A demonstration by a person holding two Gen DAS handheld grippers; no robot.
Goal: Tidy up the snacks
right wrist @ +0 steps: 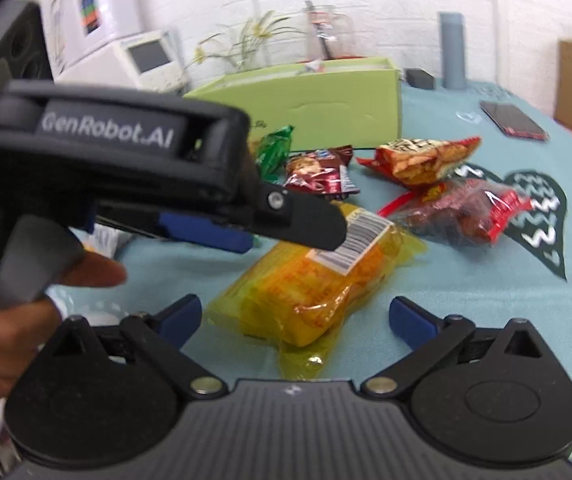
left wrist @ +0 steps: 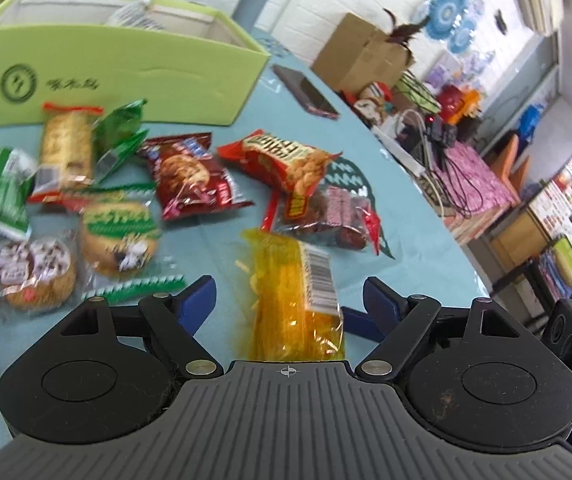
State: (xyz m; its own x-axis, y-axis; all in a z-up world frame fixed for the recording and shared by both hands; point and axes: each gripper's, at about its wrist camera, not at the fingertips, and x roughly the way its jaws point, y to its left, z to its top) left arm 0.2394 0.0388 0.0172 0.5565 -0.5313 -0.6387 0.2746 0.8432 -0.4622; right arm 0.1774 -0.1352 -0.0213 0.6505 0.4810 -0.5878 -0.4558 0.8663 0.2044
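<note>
Two handheld grippers work over a round table (left wrist: 386, 184) covered in a pale teal cloth. The left gripper (left wrist: 290, 300) has its blue-tipped jaws spread wide, one on each side of a yellow snack packet (left wrist: 294, 300) that lies flat on the cloth with a barcode label facing up. Neither jaw touches the packet.

The right gripper (right wrist: 296, 318) is also spread wide, with the same yellow snack packet (right wrist: 306, 280) lying between and just beyond its blue tips, untouched. In the right wrist view the left gripper (right wrist: 246, 232) reaches in from the left side, its black finger passing over the barcode end of the packet, so it partly blocks the way. A person's hand (right wrist: 14, 308) grips its handle.

Farther in on the table, loose snacks lie scattered: a red peanut bag (left wrist: 286, 160), a clear bag of dark red pieces (left wrist: 326, 220) (contents unclear), a maroon cookie bag (left wrist: 190, 176), green-wrapped packets (left wrist: 118, 136) and round cakes in clear wrap (left wrist: 118, 232).

Behind them, towards the table's far edge, stands an open lime-green box (left wrist: 126, 76) with a pale wrapper showing inside. A dark phone (left wrist: 306, 90) lies flat near the far right edge, well apart from the snacks.
</note>
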